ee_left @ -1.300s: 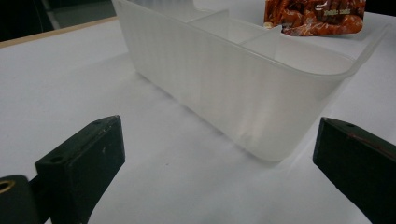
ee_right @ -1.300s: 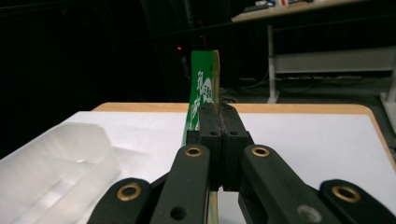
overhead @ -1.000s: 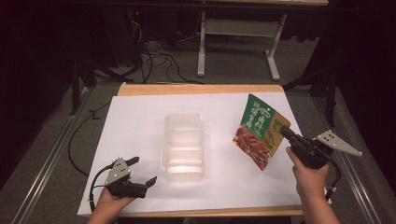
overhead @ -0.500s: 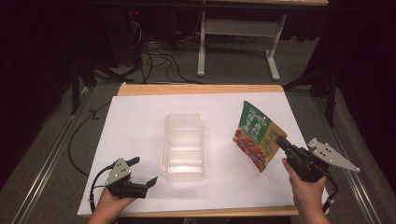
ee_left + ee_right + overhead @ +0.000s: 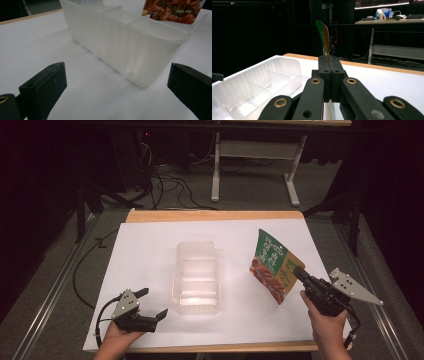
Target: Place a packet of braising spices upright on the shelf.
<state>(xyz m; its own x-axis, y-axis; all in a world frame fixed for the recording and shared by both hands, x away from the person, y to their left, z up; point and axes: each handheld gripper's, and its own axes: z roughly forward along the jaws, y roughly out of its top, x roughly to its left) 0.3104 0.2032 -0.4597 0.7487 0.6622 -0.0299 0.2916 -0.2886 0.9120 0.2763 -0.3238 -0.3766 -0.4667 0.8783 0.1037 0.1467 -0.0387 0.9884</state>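
— Right gripper [image 5: 299, 273]: what's it doing?

— Its jaws are clamped together on one edge of the snack packet [image 5: 272, 265], pinching the thin foil between the pads. In the right gripper view the packet [image 5: 325, 37] stands edge-on, rising straight up out of the closed jaws.

— Where is the packet, then?

— Off the table, held above the white sheet [image 5: 150, 250] on the right side, to the right of the clear plastic tray [image 5: 196, 276] and apart from it.

— Which way does it point?

— From the high view its long axis runs diagonally: the green end is up and away from the person, toward the far edge; the end printed with reddish food is lower and nearer the person. The printed face is turned toward the tray side. The grip sits on the packet's right edge, near its lower half.

— And the tray?

— It lies flat in the middle of the sheet, long axis running away from the person, with dividers crossing it into compartments.

— The other tool?

— The left gripper [image 5: 152, 307] rests low at the near left, in the person's left hand [image 5: 117, 335], jaws spread wide with nothing between them. In the left gripper view the tray's near wall [image 5: 120, 47] is ahead of the jaws, not touched by them.
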